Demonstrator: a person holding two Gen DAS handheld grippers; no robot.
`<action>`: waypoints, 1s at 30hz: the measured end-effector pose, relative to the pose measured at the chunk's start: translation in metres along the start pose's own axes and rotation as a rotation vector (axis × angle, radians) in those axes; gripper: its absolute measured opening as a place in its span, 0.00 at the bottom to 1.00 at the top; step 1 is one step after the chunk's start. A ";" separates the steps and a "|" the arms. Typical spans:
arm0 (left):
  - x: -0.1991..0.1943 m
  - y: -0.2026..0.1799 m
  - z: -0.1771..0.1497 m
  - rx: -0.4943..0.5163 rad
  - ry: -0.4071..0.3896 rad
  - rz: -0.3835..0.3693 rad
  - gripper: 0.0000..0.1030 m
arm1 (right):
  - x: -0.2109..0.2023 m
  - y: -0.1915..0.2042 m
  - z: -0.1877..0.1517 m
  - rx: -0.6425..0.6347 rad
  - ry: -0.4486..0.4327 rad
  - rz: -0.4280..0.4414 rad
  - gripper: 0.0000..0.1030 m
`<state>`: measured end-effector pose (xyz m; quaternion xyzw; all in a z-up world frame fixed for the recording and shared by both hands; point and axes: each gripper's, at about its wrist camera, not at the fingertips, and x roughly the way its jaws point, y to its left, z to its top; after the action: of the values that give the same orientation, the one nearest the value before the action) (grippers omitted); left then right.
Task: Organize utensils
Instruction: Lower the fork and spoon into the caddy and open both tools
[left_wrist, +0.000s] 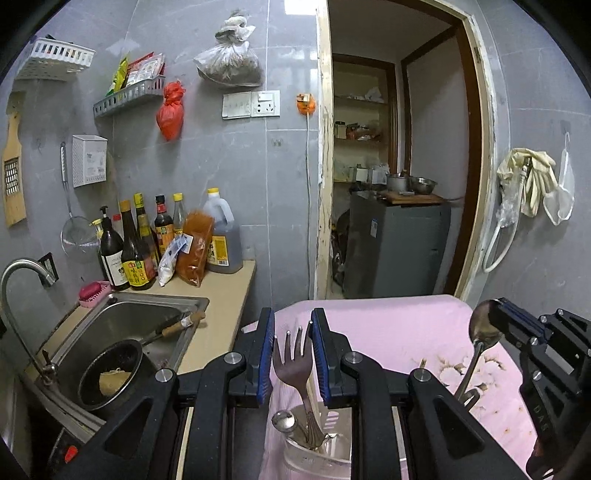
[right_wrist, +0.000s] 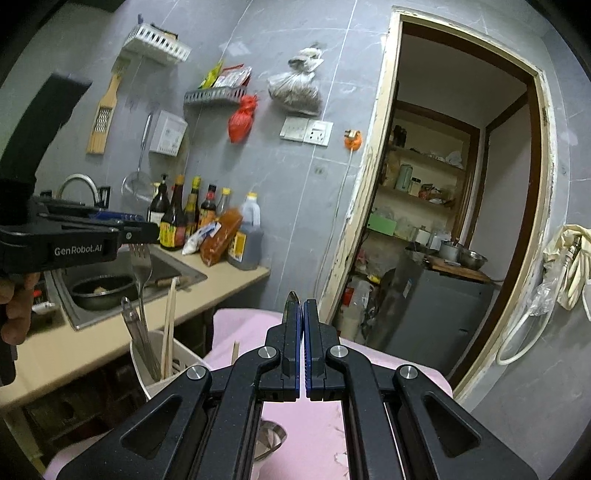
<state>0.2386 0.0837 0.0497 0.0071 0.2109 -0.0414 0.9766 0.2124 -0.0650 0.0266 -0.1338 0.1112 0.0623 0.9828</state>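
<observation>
My left gripper hangs over the white holder on the pink cloth, jaws parted around the fork standing in it, pads clear of the tines. My right gripper pinches a spoon by its bowl.

Utensil holder on table; sink left; fork in holder.

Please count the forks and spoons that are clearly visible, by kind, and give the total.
Forks: 1
Spoons: 2, one in the holder, one in the right gripper
Total: 3
</observation>
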 end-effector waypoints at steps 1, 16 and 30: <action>0.001 -0.001 -0.002 -0.001 0.000 -0.003 0.19 | 0.001 0.003 -0.005 -0.005 0.003 0.003 0.02; 0.026 -0.007 -0.042 -0.008 0.116 -0.063 0.19 | 0.011 0.016 -0.033 0.015 0.096 0.026 0.02; 0.024 -0.001 -0.042 -0.078 0.140 -0.136 0.22 | 0.013 0.008 -0.042 0.129 0.163 0.115 0.03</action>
<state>0.2433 0.0825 0.0015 -0.0423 0.2800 -0.0988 0.9540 0.2156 -0.0682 -0.0182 -0.0681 0.2021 0.1003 0.9718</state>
